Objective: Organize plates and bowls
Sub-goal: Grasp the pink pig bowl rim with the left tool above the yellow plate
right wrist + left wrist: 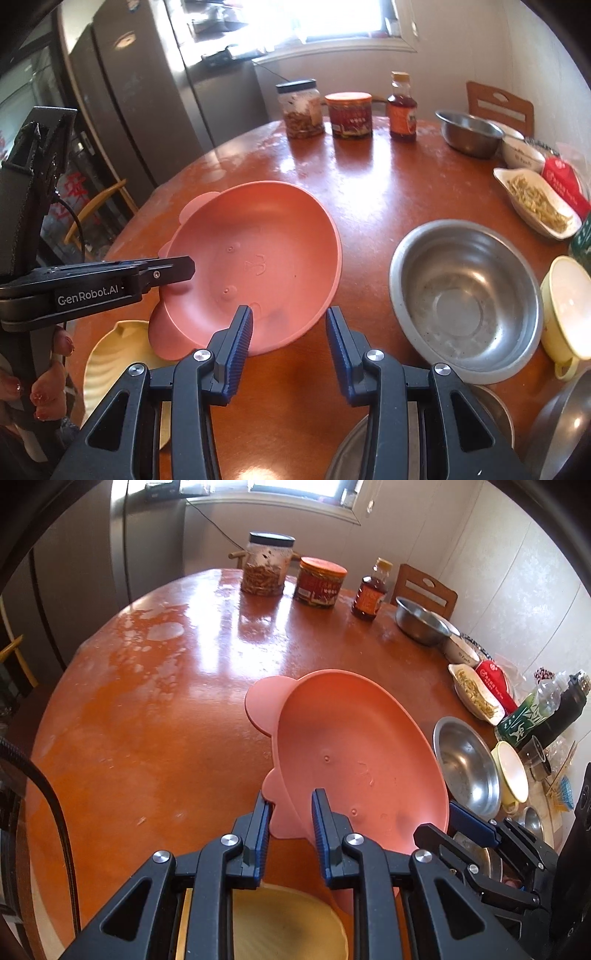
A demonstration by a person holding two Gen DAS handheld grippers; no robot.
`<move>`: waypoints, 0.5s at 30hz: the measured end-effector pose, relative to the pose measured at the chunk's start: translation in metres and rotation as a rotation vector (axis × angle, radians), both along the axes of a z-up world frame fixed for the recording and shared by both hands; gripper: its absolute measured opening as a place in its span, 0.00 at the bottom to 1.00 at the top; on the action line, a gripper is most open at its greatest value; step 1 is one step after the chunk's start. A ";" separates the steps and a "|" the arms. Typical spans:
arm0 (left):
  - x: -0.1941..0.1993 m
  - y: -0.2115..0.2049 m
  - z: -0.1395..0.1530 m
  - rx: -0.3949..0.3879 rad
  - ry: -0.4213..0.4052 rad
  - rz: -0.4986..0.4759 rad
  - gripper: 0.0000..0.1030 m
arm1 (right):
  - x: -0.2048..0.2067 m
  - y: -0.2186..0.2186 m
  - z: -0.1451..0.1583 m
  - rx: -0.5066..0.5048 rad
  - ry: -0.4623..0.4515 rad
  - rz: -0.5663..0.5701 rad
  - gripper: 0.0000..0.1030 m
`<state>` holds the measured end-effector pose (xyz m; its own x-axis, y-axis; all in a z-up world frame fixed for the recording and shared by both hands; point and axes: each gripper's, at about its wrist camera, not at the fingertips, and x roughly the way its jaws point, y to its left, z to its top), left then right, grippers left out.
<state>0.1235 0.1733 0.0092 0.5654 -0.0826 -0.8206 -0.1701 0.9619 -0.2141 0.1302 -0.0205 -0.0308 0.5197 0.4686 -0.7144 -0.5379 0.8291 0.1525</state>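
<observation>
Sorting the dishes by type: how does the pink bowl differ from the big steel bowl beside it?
The pink bowl is matte pink with ear-shaped tabs; the steel bowl is shiny, plain and round. The pink bowl is tilted, gripped at its rim by the left gripper; the steel bowl sits flat on the table, untouched. Both are empty.

Two jars and a syrup bottle stand on the table

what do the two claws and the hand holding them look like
Both claws are black plastic frames with silver bolts and ribbed blue pads on the fingers. The left claw has white "GenRobot.AI" lettering on its side and a black cable trailing from it. The hand on its handle wears glittery red nail polish. The right claw looks the same.
</observation>
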 end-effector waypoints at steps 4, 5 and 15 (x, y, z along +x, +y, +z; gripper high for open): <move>-0.017 0.006 0.006 0.001 -0.022 0.027 0.22 | -0.012 0.007 0.007 0.002 -0.022 0.036 0.41; -0.021 0.008 0.007 0.000 -0.023 0.034 0.22 | -0.015 0.008 0.008 0.001 -0.026 0.044 0.41; -0.069 0.025 0.006 -0.001 -0.033 0.107 0.22 | -0.049 0.027 0.009 -0.008 -0.026 0.149 0.41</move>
